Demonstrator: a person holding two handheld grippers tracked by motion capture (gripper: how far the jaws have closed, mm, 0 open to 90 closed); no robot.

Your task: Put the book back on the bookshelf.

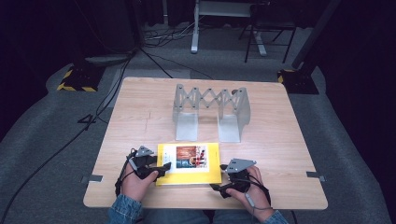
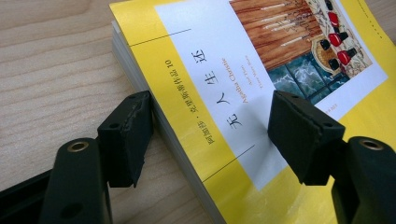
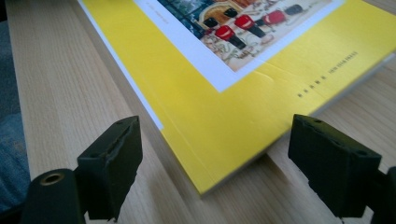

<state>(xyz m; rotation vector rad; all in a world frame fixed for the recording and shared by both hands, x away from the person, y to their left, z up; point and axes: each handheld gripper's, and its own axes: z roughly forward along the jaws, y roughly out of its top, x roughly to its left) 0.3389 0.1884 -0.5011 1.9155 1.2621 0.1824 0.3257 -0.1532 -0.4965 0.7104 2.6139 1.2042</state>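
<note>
A yellow paperback book (image 1: 189, 163) with a white panel and a picture on its cover lies flat near the table's front edge. My left gripper (image 1: 161, 170) is at the book's left side, open, one jaw beside the page edge and the other over the cover (image 2: 219, 93). My right gripper (image 1: 219, 185) is open at the book's front right corner (image 3: 205, 184), its jaws standing on either side of that corner without touching it. A hand holds each gripper.
A grey metal folding rack (image 1: 210, 109) with scissor-like struts stands behind the book at mid table. The wooden table (image 1: 140, 107) has bare room to the left and right. Cables and stand bases lie on the floor beyond.
</note>
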